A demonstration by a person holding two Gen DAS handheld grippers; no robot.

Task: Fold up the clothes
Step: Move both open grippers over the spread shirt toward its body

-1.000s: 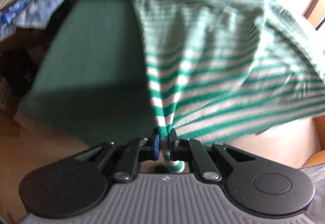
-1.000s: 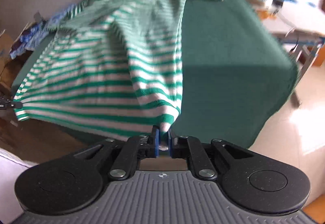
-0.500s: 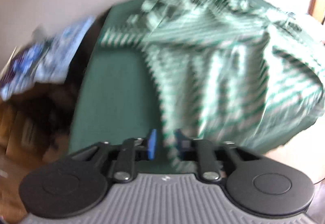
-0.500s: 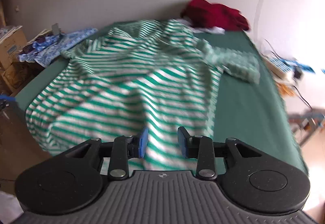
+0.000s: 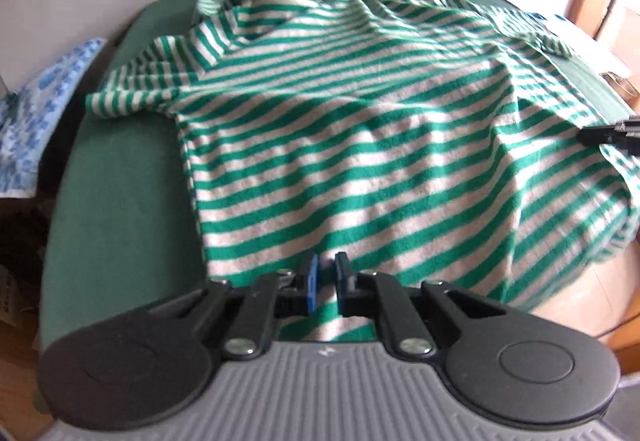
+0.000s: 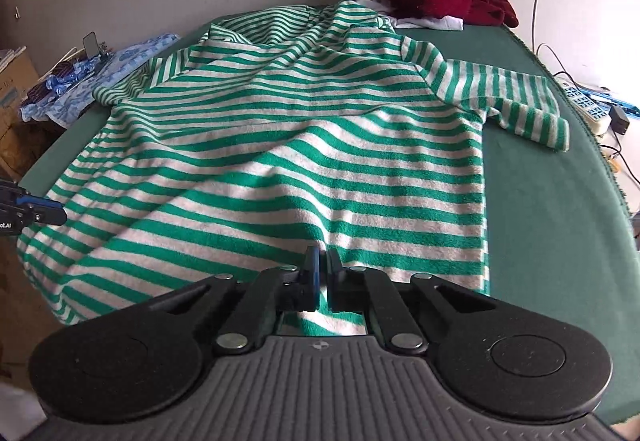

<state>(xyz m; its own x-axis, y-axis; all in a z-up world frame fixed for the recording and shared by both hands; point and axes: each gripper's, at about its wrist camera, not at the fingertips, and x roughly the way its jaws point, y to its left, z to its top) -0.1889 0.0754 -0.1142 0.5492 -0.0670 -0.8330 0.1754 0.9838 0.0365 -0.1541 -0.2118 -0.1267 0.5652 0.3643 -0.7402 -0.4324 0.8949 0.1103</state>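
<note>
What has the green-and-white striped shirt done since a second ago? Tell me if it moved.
Yes. The green-and-white striped shirt, hanging stretched before, dropped flat onto the green table cover.

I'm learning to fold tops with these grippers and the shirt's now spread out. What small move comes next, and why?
Probably smooth the shirt first. It lies on the table, but ripples cross its middle and its hem hangs over the near edge. Both the left gripper and the right gripper sit at that hem, jaws nearly closed, holding nothing clearly. Then fold in the right sleeve.
</note>
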